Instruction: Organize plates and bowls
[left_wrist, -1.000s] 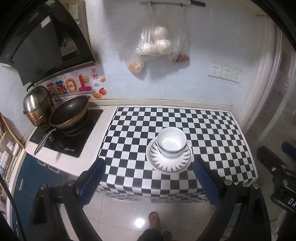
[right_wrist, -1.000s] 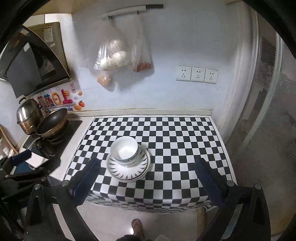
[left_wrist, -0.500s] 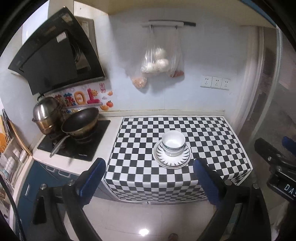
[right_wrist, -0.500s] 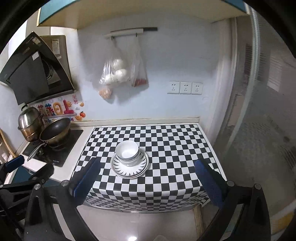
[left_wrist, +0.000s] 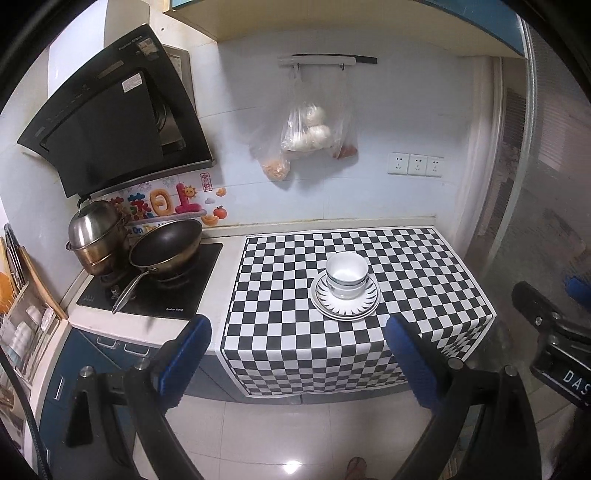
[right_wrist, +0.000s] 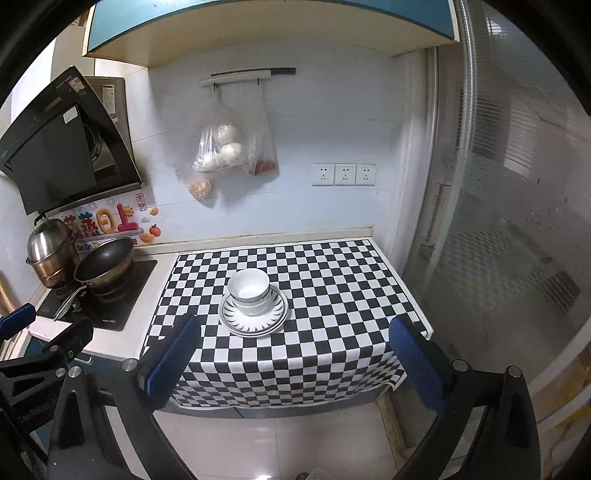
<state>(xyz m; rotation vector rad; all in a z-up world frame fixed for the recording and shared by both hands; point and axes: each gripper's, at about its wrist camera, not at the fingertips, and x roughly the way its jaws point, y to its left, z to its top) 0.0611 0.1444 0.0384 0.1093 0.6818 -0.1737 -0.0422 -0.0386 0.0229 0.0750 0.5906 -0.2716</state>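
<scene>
- Sitting on the checkered cloth (left_wrist: 280, 280) beside the stove (left_wrist: 155, 284): plates (left_wrist: 345, 304) stacked, bowls (left_wrist: 347, 275) nested on top, centred.
- Left gripper (left_wrist: 299, 354) and right gripper (right_wrist: 295, 350) both spread wide, empty, well back from the counter edge.
- Stack looks done; if touched again, grip the bowl rim square, lift straight up, avoid dragging the plates.

Both wrist cams look down from well back, sharing checkered counter (left_wrist: 332, 354) (right_wrist: 332, 332) (edges probably warped).

Wok (left_wrist: 166, 247), steamer pot (left_wrist: 96, 236) (on stove (left_wrist: 155, 291))
</scene>
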